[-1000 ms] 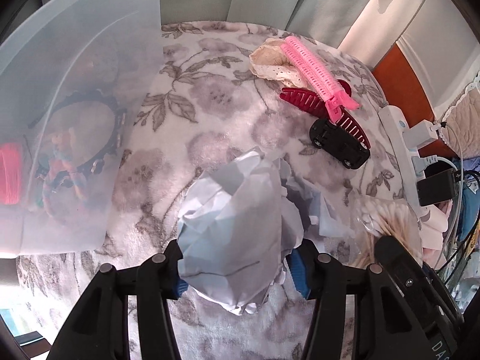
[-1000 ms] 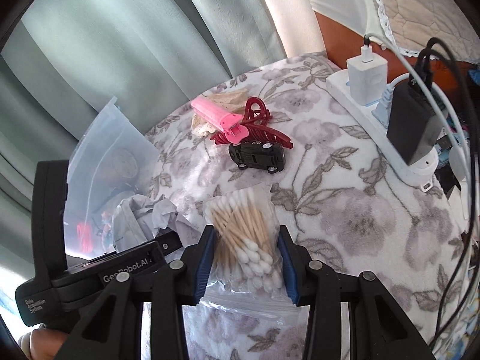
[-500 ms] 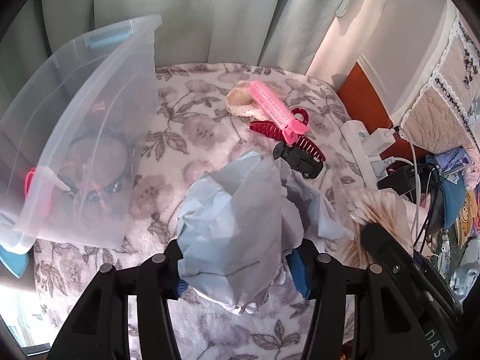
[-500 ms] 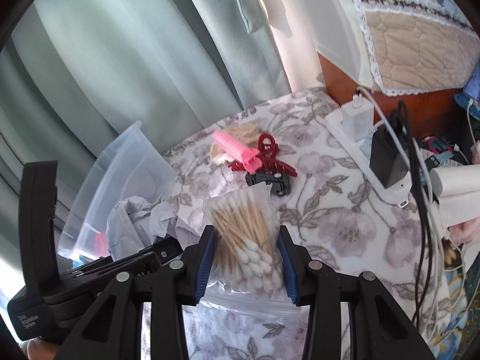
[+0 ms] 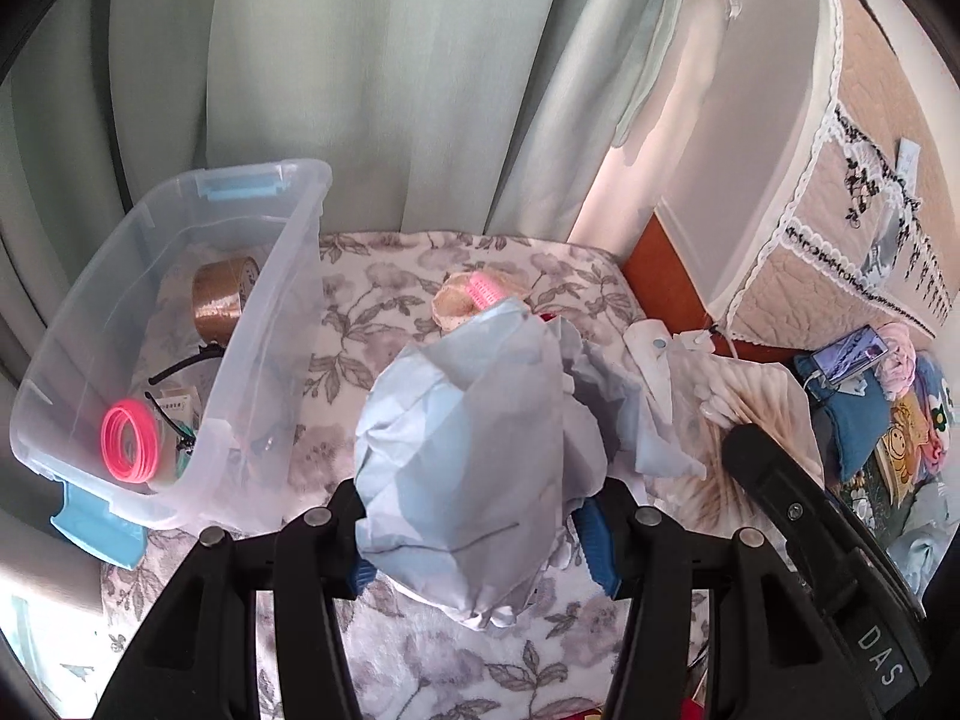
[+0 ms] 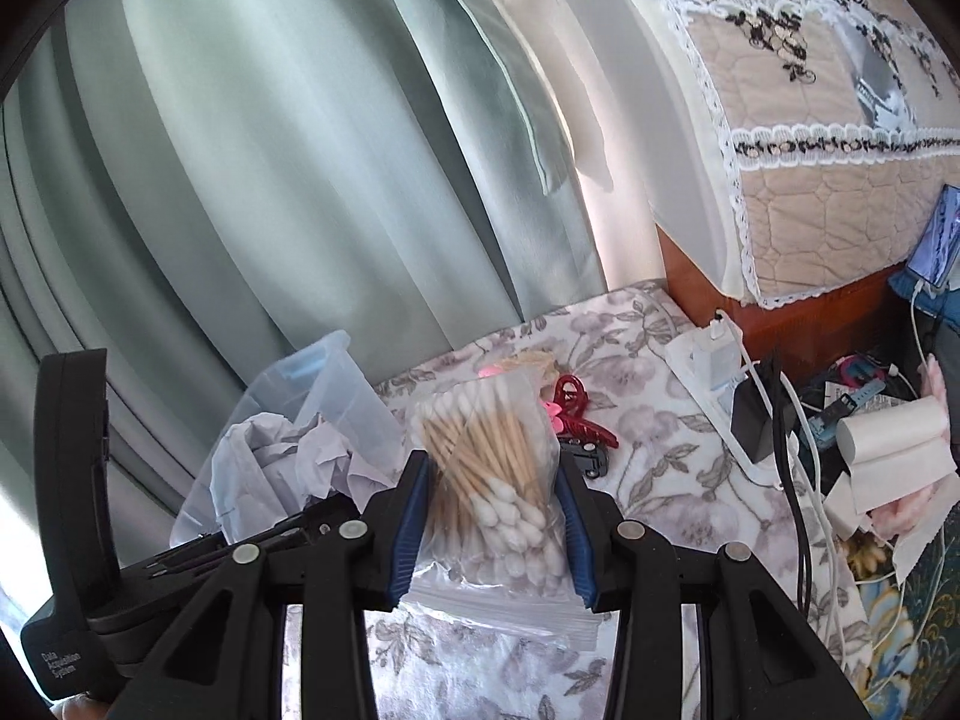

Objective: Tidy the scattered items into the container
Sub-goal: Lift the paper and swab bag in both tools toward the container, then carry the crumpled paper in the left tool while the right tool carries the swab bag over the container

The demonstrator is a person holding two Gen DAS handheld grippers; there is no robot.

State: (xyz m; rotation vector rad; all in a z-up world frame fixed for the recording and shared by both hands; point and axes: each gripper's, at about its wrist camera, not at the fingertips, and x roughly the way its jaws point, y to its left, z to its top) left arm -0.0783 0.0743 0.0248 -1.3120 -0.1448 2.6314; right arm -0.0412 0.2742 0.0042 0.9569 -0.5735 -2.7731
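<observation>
A: Left gripper [image 5: 480, 531] status?
B: Jaws partly closed, clamping the crumpled paper [image 5: 468, 456] at frame centre; the clear container [image 5: 288, 324] sits at left.
A: Right gripper [image 6: 492, 531]?
B: Jaws partly closed, pinching the cotton swab bag [image 6: 498, 480] at lower centre.

Daylit, bright, fisheye warp w/ black corners in both views.
Sun came from beyond the fingers, lighting the curtain [image 5: 372, 78] and the wall past it; glare low-left of the fingers, soft shadows, slight blur at edges, centre sharp.
</observation>
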